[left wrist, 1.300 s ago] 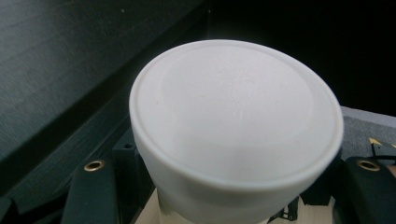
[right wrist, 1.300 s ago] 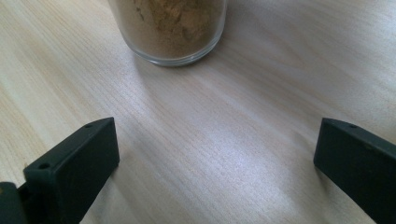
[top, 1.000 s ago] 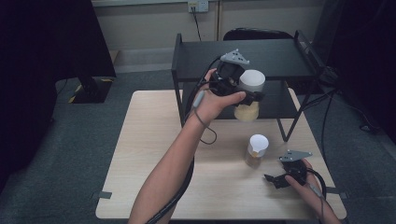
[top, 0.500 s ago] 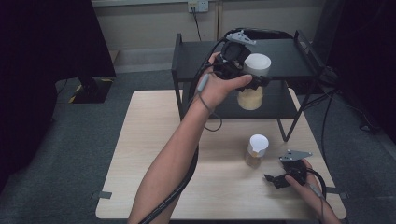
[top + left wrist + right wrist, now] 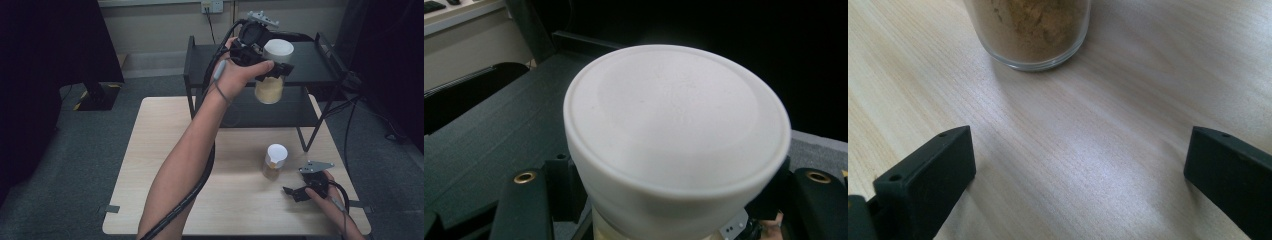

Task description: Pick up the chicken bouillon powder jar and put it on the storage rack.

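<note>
High view: left claw (image 5: 274,70) pinches a white-lidded jar (image 5: 271,72) above the black shelf (image 5: 310,65), while right claw (image 5: 295,192) rests spread on the desk (image 5: 165,150) near a smaller jar (image 5: 274,161).

No readable text

Jar lids (image 5: 278,50) & glass w/ powder (image 5: 1030,30) are plain; no labels, brands, nos. or signs legible on anything.

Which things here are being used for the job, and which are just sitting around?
In use:
- left gripper, shut on the raised jar
- black shelf behind it
- small jar on the table
- right gripper, open, near it

Just there:
- wall socket
- black stand on the floor
</note>
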